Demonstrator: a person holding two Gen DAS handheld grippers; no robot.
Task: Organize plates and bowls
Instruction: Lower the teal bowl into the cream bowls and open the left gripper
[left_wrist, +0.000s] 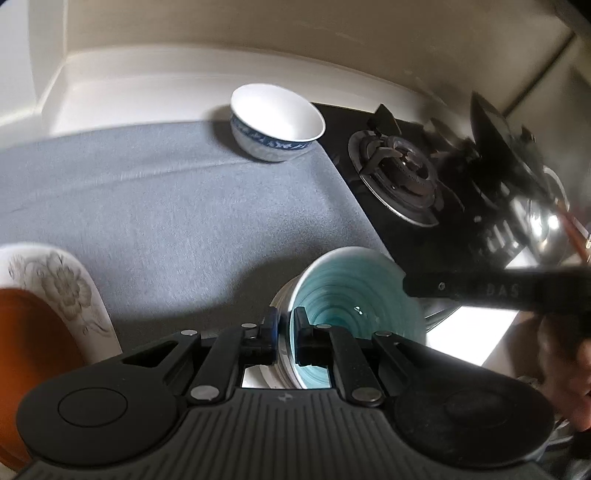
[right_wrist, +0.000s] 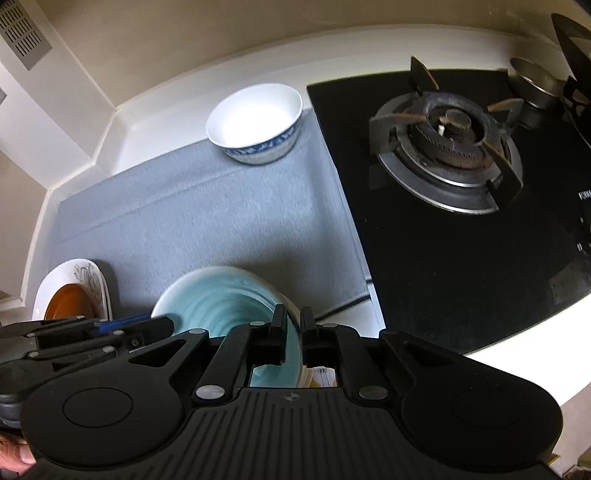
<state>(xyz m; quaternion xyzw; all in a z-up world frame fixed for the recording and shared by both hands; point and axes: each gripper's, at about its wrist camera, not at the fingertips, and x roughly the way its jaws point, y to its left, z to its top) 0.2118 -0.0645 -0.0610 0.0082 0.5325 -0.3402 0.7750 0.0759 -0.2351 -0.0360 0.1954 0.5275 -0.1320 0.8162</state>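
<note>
- Teal bowl sits near the counter's front edge, just left of the black stove, apparently atop pale plates.
- Left gripper pinches its left rim; right gripper pinches its right rim.
- Lift both sides evenly, keeping the bowl level so neither rim slips.
- Blue-patterned bowl waits behind, near the stove's back corner; the floral plate lies far left of the stove.
</note>
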